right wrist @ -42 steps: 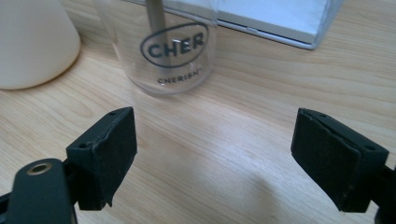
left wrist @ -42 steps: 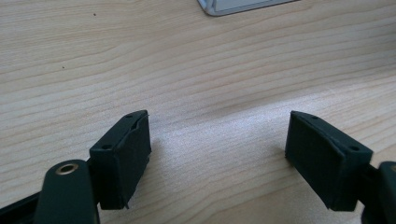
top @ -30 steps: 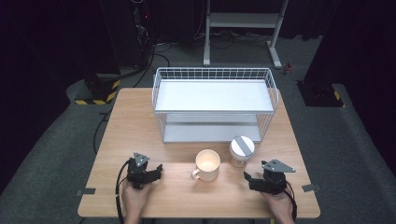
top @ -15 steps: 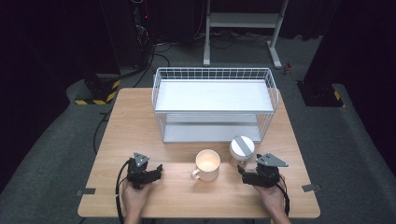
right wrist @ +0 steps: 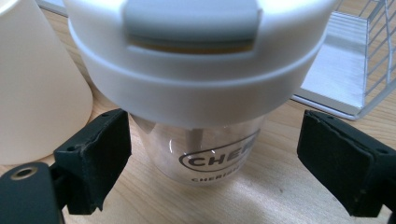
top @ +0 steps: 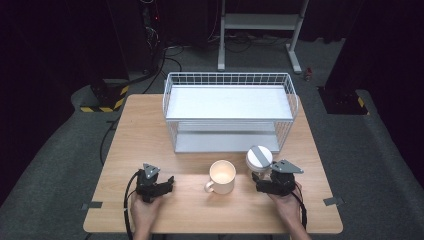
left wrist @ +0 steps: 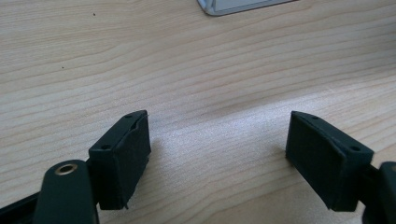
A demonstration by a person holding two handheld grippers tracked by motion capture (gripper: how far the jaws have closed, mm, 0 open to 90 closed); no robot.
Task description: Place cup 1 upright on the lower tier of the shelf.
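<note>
Right gripper [top: 259, 180] sits low at the near right of the table [top: 145, 130], pointed at the lidded glass jar [top: 259, 159]. Its jaws have just been opening and now stand wide, one on each side of the clear body below the white lid [right wrist: 196, 70]. A gap shows on both sides, so the pads are not pressing: nothing held yet. Going in under the lid looks deliberate, since the lid overhangs and the glass below is the narrower part to grip.

The jar stands upright just in front of the wire basket [top: 227, 82], close beside the cream mug [top: 222, 176], which is on its left as I look. The mug's nearness leaves that jaw little room.

Left gripper [top: 170, 184] rests near the table's front left, well apart from the jar and mug. Jaws partly open over bare wood, holding nothing; probably parked out of the way.
</note>
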